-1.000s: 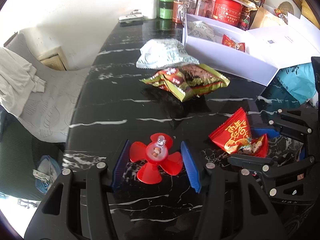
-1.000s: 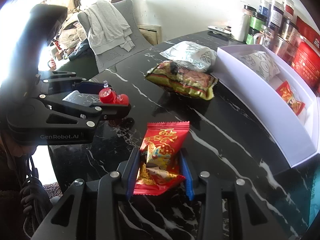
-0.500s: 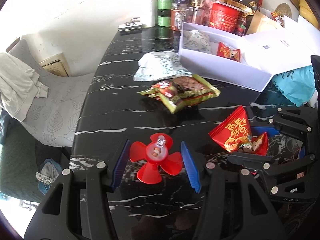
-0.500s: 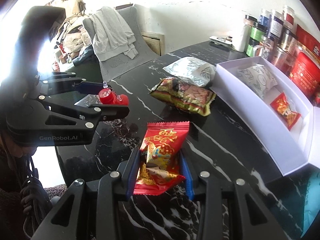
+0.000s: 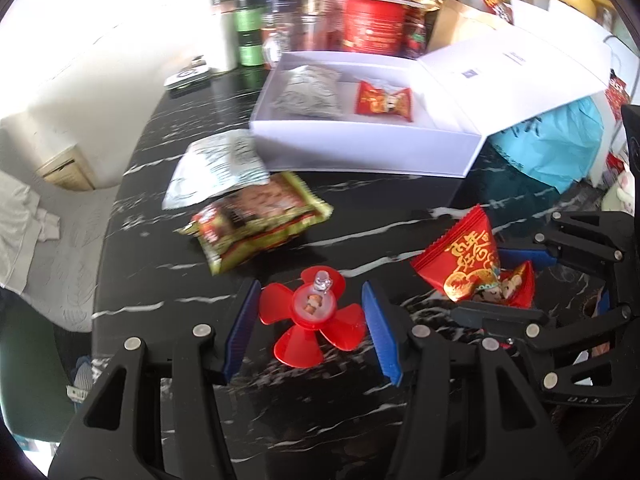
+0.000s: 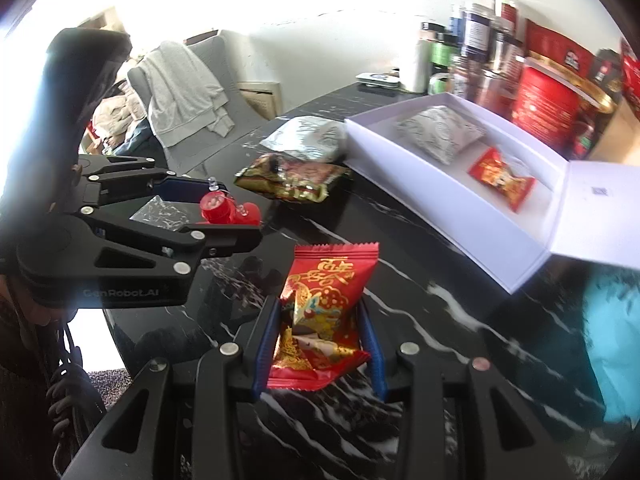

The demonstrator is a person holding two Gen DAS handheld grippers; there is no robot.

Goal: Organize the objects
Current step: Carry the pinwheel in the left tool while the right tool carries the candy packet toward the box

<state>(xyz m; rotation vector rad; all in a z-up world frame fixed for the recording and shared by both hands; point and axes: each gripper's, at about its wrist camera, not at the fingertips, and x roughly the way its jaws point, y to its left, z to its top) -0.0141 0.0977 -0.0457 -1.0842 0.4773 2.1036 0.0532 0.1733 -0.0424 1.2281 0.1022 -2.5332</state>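
Tongs [image 6: 318, 344], "GenRobot.AI" lettering alongside

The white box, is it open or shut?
Open. The white box has its lid flipped back to the side, and you can see a silvery packet and a red candy packet lying inside.

Home: armchair [image 6: 224, 92], snack jars [image 5: 248, 32], marble table [image 5: 160, 264]

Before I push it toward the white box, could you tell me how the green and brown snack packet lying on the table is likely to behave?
The green and brown snack packet looks puffy and crinkled, so it would probably flex rather than move stiffly. Its glossy film on the polished black table suggests it would slide easily. The pale packet overlaps its far edge, so that would likely shift too.
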